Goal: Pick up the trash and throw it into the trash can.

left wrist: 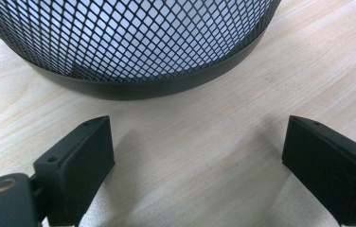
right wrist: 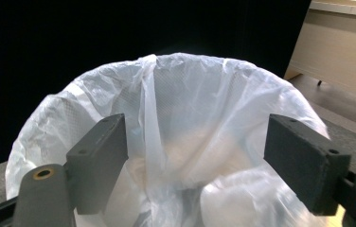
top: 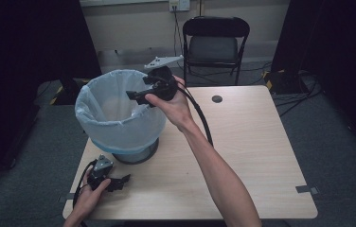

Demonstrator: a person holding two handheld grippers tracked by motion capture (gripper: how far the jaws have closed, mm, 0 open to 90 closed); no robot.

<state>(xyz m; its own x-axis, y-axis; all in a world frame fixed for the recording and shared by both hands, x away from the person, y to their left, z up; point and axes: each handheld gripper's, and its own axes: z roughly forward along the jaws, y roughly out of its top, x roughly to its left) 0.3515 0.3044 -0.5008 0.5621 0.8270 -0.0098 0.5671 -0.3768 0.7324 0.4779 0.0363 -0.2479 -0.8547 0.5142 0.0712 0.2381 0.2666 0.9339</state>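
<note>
A black mesh bin (top: 136, 153) lined with a white plastic bag (top: 114, 106) stands at the table's left side. My right gripper (top: 136, 96) hovers over the bin's right rim, pointing left into it, jaws open and nothing between them. In the right gripper view the bag (right wrist: 181, 137) spreads out beyond the open gripper (right wrist: 195, 156). My left gripper (top: 125, 179) rests low on the table in front of the bin, open and holding nothing. Its own view shows the bin's mesh wall (left wrist: 129, 42) just ahead of the gripper (left wrist: 197, 156), apart from it.
The light wooden table (top: 252, 151) has a round cable hole (top: 217, 99) near its far edge. A black folding chair (top: 214, 45) stands behind the table. Cables lie on the grey floor. Black curtains hang at both sides.
</note>
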